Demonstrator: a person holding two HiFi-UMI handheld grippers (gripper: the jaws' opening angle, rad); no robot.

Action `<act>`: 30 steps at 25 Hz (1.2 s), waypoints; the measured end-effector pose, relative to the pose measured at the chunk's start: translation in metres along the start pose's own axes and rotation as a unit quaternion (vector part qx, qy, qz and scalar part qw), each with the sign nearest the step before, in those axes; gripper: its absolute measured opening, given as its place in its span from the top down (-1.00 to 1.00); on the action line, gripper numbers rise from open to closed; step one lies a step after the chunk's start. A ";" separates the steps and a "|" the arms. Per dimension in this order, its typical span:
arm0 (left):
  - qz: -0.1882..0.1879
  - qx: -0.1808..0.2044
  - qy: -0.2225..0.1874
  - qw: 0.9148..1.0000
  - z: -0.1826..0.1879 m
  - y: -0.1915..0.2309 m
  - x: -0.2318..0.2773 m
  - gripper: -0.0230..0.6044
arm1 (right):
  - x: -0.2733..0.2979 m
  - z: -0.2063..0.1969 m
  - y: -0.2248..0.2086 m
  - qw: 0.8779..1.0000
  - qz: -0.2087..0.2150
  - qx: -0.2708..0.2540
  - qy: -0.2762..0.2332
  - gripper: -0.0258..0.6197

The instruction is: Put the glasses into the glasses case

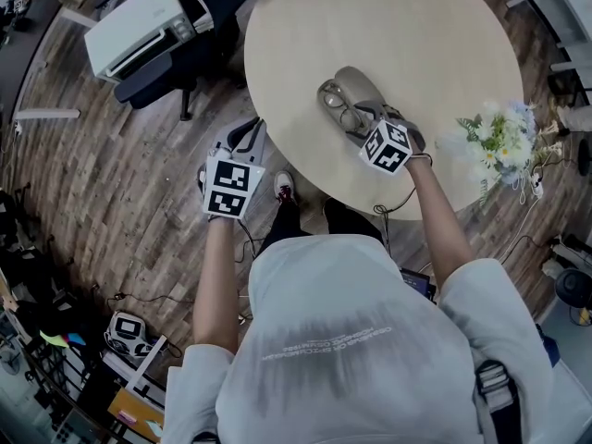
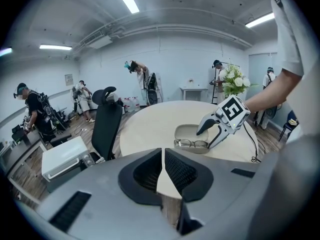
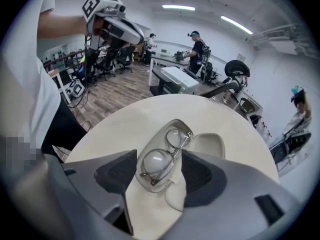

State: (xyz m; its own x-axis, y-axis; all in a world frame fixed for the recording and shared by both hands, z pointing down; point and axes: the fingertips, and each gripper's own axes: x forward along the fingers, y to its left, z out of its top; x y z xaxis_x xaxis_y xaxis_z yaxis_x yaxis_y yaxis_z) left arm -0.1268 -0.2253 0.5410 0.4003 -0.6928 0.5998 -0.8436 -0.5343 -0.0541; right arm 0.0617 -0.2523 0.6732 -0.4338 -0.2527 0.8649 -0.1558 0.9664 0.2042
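The thin-framed glasses (image 1: pixel 339 109) (image 3: pixel 165 154) lie folded in the lower half of an open beige glasses case (image 1: pixel 361 86) (image 3: pixel 210 144) on a round pale table (image 1: pixel 416 26). My right gripper (image 1: pixel 356 120) (image 3: pixel 159 166) hovers right at the case, open, with one jaw on each side of the near lens. In the left gripper view the case (image 2: pixel 190 132), the glasses (image 2: pixel 192 144) and the right gripper (image 2: pixel 210 134) show from the side. My left gripper (image 1: pixel 242 139) (image 2: pixel 163 156) is off the table over the wooden floor, shut and empty.
A vase of white flowers (image 1: pixel 499 137) (image 2: pixel 232 81) stands at the table's right edge. A black office chair (image 1: pixel 185 54) (image 2: pixel 106 119) and a white machine (image 1: pixel 139 26) (image 2: pixel 65 159) sit left of the table. Several people stand in the background.
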 end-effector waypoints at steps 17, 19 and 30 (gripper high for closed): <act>-0.077 0.068 -0.087 0.991 0.078 0.014 0.014 0.84 | -0.142 0.038 -0.079 0.926 -0.211 0.270 -0.159 0.49; -0.088 0.084 -0.104 0.987 0.097 0.014 0.013 0.84 | -0.172 0.042 -0.088 0.907 -0.258 0.284 -0.175 0.64; -0.098 0.138 -0.205 0.964 0.203 -0.005 -0.014 0.84 | -0.309 0.061 -0.098 0.853 -0.389 0.267 -0.224 0.92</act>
State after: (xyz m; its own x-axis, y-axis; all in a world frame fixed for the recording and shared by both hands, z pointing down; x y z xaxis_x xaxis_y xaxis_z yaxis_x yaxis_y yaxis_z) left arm -0.0556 -0.3110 0.3708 0.6981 -0.6684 0.2565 -0.6328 -0.7437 -0.2157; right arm 0.1564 -0.2713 0.3581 -0.2918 -0.9154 0.2774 -0.8811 0.3701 0.2945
